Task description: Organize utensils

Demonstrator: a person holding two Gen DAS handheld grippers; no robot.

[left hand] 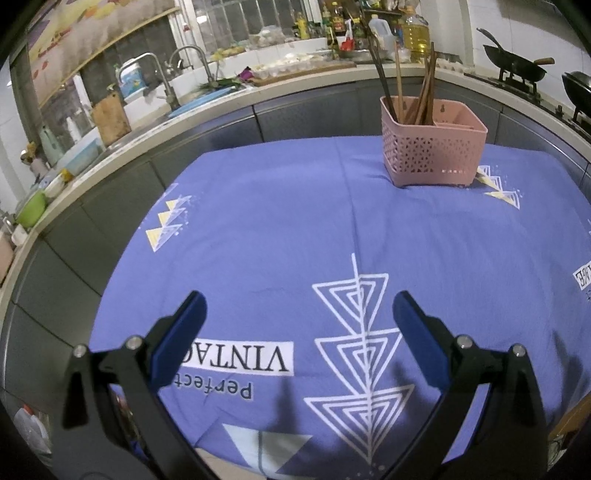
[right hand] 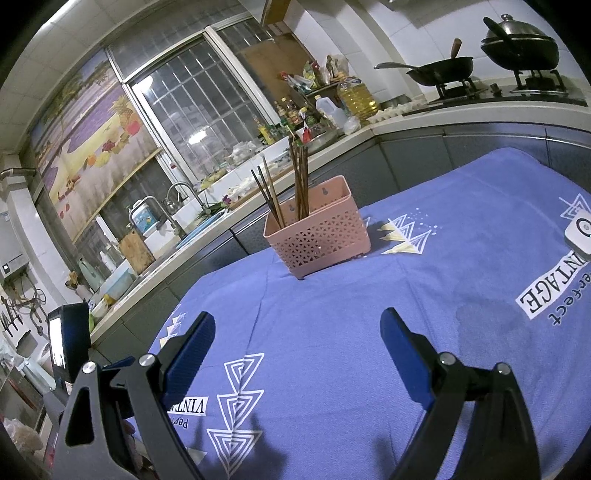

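A pink perforated utensil basket (left hand: pixel 434 151) (right hand: pixel 317 234) stands upright on the far side of the blue patterned tablecloth (left hand: pixel 277 229) (right hand: pixel 351 295). Several brown chopsticks (left hand: pixel 413 88) (right hand: pixel 295 181) stick up out of its left compartment; the other compartment looks bare. My left gripper (left hand: pixel 299 314) hangs open above the cloth's near part, well short of the basket, with nothing between its blue fingers. My right gripper (right hand: pixel 297 336) is likewise open over the cloth, nothing held, with the basket ahead of it.
A grey kitchen counter (left hand: pixel 207 107) wraps around behind the table, with a sink and taps (left hand: pixel 177 70), bottles (left hand: pixel 340 22) and woks on a stove (right hand: pixel 476 70). A small white device (right hand: pixel 580 236) lies on the cloth at the right edge. The other gripper's black body (right hand: pixel 70 339) shows at left.
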